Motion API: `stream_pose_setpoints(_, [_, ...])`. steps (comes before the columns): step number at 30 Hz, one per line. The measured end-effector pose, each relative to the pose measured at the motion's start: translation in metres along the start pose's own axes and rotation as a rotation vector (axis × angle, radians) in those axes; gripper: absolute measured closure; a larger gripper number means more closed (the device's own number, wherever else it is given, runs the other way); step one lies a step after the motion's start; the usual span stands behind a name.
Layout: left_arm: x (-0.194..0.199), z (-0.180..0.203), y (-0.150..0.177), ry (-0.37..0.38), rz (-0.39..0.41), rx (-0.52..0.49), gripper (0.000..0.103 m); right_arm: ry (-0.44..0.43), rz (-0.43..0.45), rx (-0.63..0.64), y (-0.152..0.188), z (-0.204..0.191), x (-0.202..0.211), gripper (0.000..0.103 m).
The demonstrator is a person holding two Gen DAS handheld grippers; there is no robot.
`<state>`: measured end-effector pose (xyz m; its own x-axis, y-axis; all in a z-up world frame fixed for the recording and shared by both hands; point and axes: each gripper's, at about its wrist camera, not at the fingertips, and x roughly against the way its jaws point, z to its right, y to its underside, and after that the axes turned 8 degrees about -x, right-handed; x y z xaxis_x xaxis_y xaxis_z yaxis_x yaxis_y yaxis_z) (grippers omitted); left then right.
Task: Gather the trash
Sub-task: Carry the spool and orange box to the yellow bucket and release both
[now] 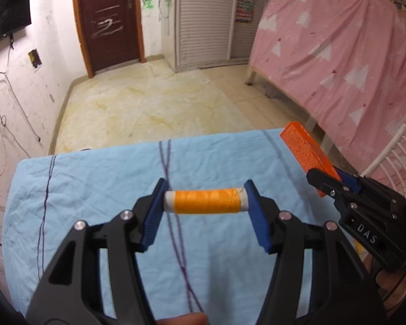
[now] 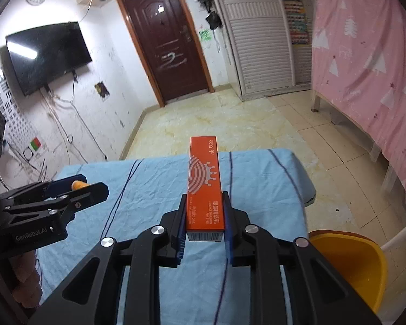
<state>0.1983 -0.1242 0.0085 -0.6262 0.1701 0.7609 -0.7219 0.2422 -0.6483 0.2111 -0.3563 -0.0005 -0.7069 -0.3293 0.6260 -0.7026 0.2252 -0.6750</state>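
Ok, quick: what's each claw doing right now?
Left claw: shut on the orange thread spool.
Right claw: shut on the orange box.

An orange thread spool [image 1: 207, 200] lies crosswise, clamped by its white ends. A long orange carton [image 2: 204, 178] is gripped at its barcode end, above the blue cloth [image 2: 257, 184]

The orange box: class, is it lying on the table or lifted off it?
Lifted. The right gripper clamps the orange box near its end; it juts forward above the blue cloth.
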Motion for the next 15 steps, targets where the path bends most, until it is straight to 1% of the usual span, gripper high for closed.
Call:
stream_pose_setpoints(5, [0.017,0.027,-0.001,0.045,0.026,-0.026,0.048,0.012,0.067,-0.060,0.006,0.029,0.039,0.087])
stream_pose_setpoints(9, [0.028,0.053,0.000,0.090,0.038,-0.058,0.048,0.043,0.109,-0.116,0.014,0.060,0.066,0.087])
stream_pose_setpoints(15, [0.035,0.102,-0.001,0.171,0.037,-0.128,0.047,0.079,0.130,-0.191,0.030,0.099,0.085,0.087])
